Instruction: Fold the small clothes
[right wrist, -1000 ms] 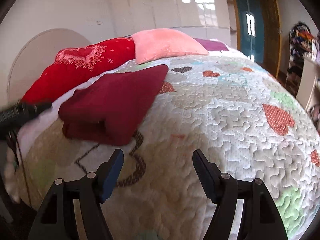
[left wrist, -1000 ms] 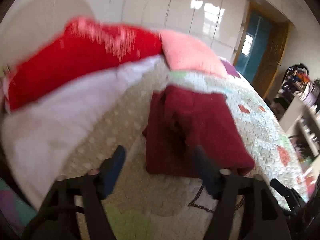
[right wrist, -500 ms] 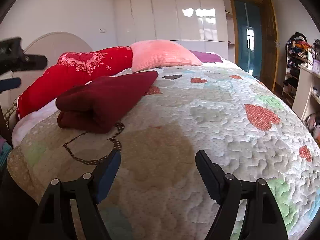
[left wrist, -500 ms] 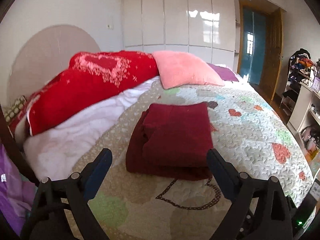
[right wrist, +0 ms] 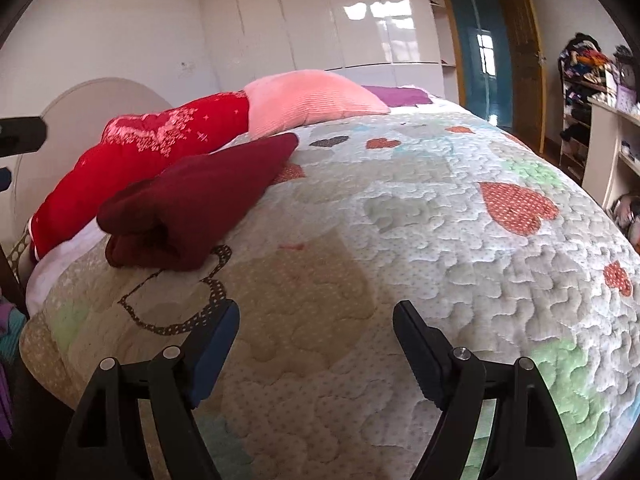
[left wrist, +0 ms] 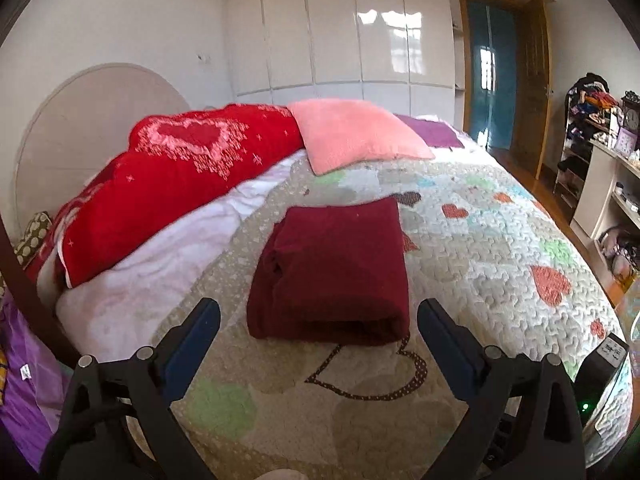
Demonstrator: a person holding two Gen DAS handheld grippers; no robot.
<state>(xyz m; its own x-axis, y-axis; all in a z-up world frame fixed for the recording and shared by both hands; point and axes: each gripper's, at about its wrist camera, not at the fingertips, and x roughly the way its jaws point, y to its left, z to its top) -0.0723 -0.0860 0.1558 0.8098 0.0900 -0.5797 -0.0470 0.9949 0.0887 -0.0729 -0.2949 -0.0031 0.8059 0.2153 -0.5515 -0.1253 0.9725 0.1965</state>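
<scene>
A dark red garment (left wrist: 332, 268) lies folded into a neat rectangle on the quilted bedspread (left wrist: 480, 264). My left gripper (left wrist: 318, 320) is open, held just short of the garment's near edge, with nothing between its fingers. In the right wrist view the same folded garment (right wrist: 192, 204) lies to the upper left, well apart from my right gripper (right wrist: 316, 322), which is open and hovers over bare quilt (right wrist: 420, 248). Part of the left gripper's body (right wrist: 20, 136) shows at the left edge of the right wrist view.
A red heart-patterned pillow (left wrist: 176, 176) and a pink pillow (left wrist: 356, 132) lie at the head of the bed by a round headboard (left wrist: 88, 116). White wardrobes (left wrist: 340, 28), a wooden door (left wrist: 532, 76) and cluttered shelves (left wrist: 600, 140) stand beyond. Purple cloth (left wrist: 24, 384) hangs at left.
Both grippers have drawn back from the folded garment and risen slightly. The left view went from blurred and close to steady and farther off. The garment has stayed put.
</scene>
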